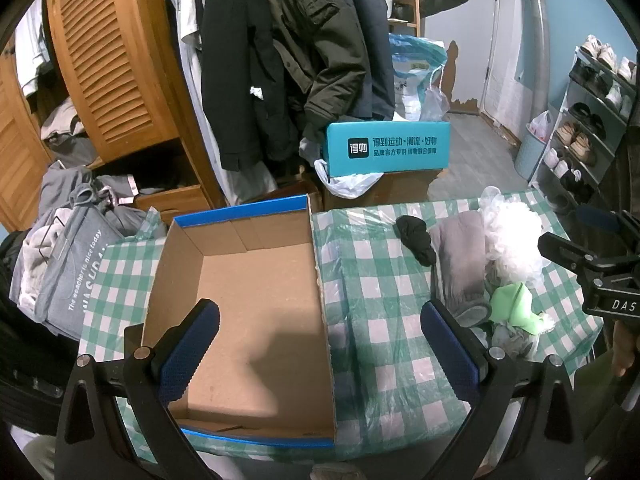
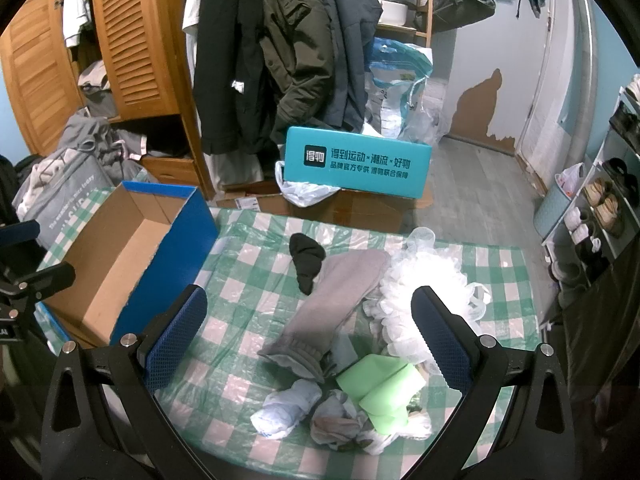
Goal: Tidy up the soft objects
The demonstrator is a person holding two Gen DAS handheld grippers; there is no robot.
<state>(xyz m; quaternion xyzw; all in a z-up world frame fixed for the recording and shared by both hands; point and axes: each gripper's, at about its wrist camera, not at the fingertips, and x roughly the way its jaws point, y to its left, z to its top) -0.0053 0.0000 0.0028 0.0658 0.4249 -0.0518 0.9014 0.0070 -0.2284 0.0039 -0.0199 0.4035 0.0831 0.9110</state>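
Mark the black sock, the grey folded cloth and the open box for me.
black sock point(image 2: 306, 258): right wrist view, its middle.
grey folded cloth point(image 2: 340, 296): right wrist view, mid-length.
open box point(image 1: 260, 304): left wrist view, bare floor.

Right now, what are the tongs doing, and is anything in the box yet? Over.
Left tongs open over the box. Right tongs open over the soft pile. Box empty. Nothing in the way.

A table point(image 2: 248, 240) in green-checked cloth under clear plastic carries an open cardboard box point(image 2: 120, 248), a black sock point(image 2: 306, 260), a grey garment point(image 2: 336, 300), a white mesh puff point(image 2: 424, 280), a green cloth point(image 2: 380, 392) and what may be crumpled socks point(image 2: 288, 408).
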